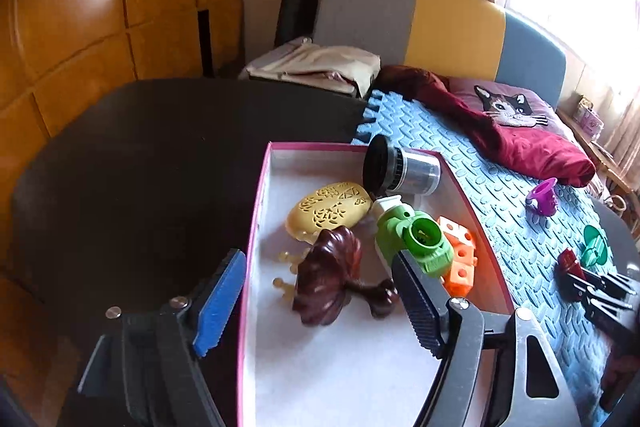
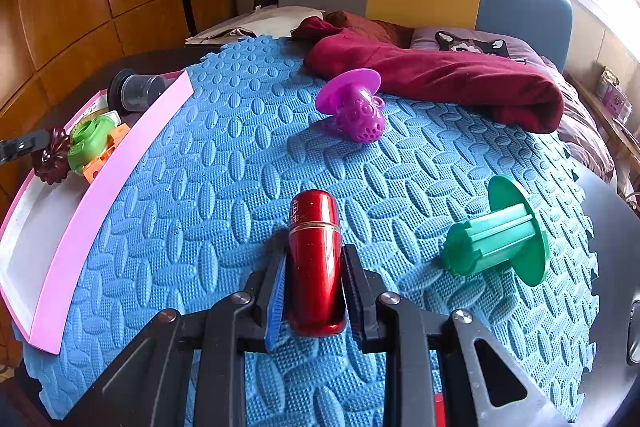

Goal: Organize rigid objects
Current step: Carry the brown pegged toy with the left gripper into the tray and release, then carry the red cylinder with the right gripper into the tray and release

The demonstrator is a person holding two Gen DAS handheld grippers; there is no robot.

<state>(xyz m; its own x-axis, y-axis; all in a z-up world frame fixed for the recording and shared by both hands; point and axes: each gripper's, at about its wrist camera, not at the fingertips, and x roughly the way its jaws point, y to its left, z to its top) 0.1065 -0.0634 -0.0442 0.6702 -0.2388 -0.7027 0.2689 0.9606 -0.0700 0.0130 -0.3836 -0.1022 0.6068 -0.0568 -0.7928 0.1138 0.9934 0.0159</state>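
While the left gripper [image 1: 320, 303] is held open above the brown carving [image 1: 328, 279], a red cylinder [image 2: 316, 259] is clamped by the right gripper [image 2: 314, 291]; carriage leftward to the pink-rimmed box [image 2: 120, 155] is called for.

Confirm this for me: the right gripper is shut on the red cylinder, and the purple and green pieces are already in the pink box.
One thing is wrong. The right gripper is shut on the red cylinder, but the purple piece and green piece lie on the blue foam mat, outside the pink box. The right wrist view shows it.
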